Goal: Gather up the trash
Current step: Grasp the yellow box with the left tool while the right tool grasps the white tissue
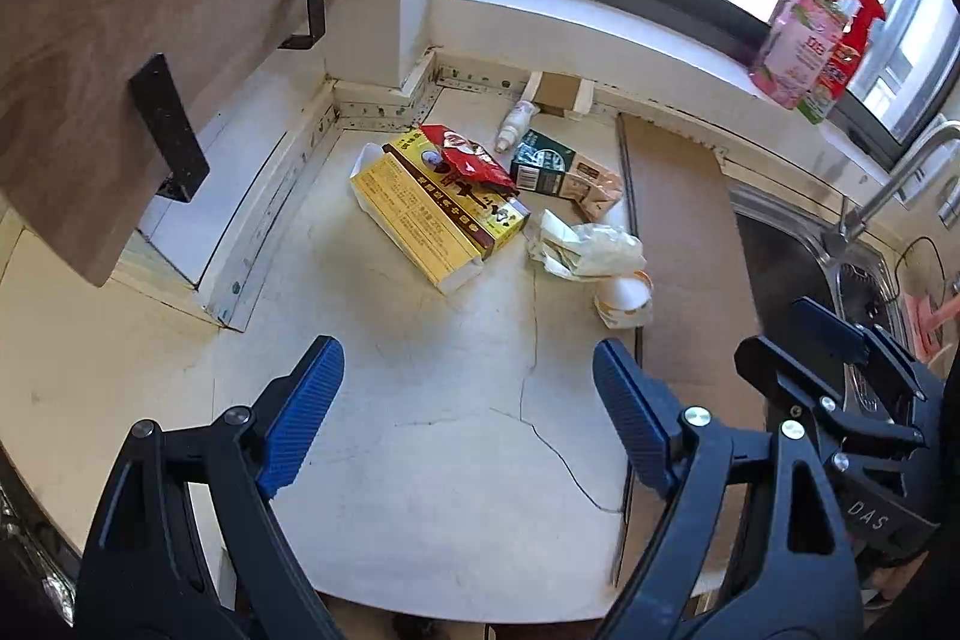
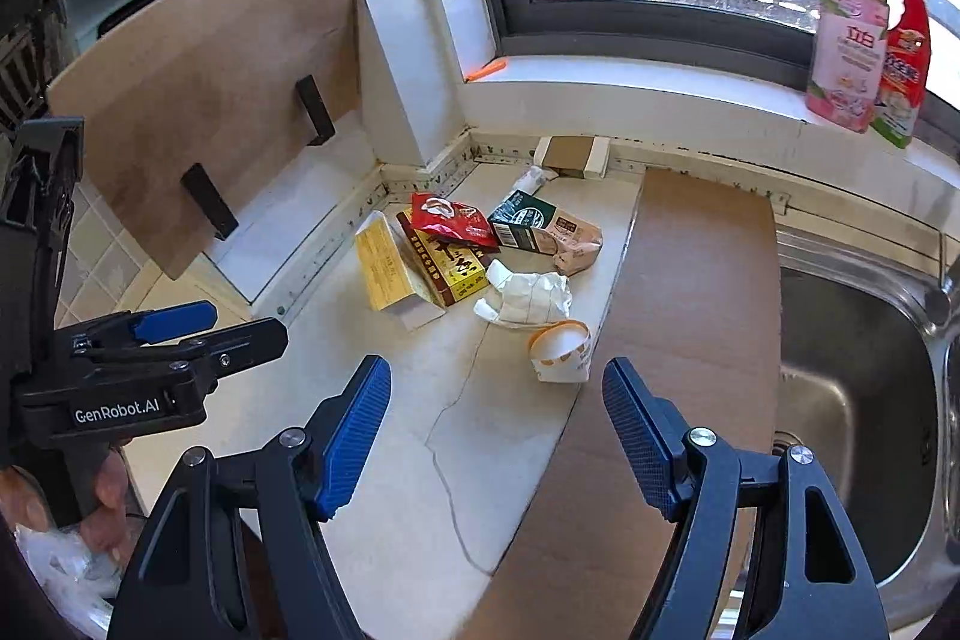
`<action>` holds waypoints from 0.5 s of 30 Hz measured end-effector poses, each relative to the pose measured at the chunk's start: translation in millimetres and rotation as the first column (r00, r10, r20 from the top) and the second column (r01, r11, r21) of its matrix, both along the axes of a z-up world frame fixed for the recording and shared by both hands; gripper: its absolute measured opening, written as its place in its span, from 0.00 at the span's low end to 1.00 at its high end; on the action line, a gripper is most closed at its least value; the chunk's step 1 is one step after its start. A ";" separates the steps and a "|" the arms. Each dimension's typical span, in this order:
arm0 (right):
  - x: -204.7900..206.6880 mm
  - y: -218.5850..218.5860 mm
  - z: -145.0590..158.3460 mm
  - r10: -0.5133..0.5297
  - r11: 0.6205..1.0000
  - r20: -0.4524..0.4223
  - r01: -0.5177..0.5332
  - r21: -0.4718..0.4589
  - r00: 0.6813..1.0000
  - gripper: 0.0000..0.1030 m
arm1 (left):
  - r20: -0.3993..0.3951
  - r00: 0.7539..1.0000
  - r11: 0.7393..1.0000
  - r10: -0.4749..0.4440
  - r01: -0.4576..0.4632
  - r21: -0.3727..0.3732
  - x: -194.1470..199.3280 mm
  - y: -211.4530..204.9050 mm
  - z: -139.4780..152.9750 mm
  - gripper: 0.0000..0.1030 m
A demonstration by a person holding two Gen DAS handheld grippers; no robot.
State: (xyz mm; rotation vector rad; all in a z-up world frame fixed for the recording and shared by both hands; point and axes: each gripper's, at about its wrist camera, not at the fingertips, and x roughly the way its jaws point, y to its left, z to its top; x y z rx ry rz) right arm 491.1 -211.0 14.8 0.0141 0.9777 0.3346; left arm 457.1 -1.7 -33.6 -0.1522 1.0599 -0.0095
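Observation:
Trash lies in a pile on the white counter: a yellow box (image 1: 429,214) (image 2: 414,268), a red snack wrapper (image 1: 471,157) (image 2: 453,217) on it, a dark green carton (image 1: 543,163) (image 2: 521,220), a beige packet (image 1: 597,187) (image 2: 576,244), crumpled white paper (image 1: 585,244) (image 2: 528,295), a tipped paper cup (image 1: 624,298) (image 2: 561,349) and a small white bottle (image 1: 516,124) (image 2: 531,178). My left gripper (image 1: 468,418) is open and empty, short of the pile. My right gripper (image 2: 495,430) is open and empty, just short of the cup.
A wooden board (image 1: 108,58) (image 2: 204,100) leans at the left wall. Brown cardboard (image 1: 684,244) (image 2: 678,328) covers the counter beside a steel sink (image 1: 798,280) (image 2: 858,388). Soap bottles (image 1: 801,46) (image 2: 846,46) stand on the window sill. A small box (image 1: 558,91) (image 2: 570,157) sits at the back.

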 end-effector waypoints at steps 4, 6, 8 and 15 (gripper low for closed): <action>57.0 4.9 -43.4 0.043 0.999 -0.052 -0.044 -0.018 0.998 0.72 | -0.066 0.996 0.998 0.064 -0.064 0.003 50.8 4.1 -33.4 0.81; 86.1 7.2 -66.8 0.056 0.998 -0.091 -0.057 -0.007 0.994 0.72 | -0.095 0.991 0.995 0.095 -0.095 0.007 70.6 9.2 -50.5 0.81; 103.0 13.4 -85.2 0.070 0.997 -0.116 -0.071 0.000 0.991 0.72 | -0.118 0.985 0.992 0.125 -0.125 0.006 87.4 15.7 -66.6 0.80; 143.5 32.7 -137.1 0.122 0.992 -0.169 -0.123 0.004 0.978 0.72 | -0.192 0.958 0.974 0.212 -0.224 -0.045 121.5 34.5 -109.6 0.79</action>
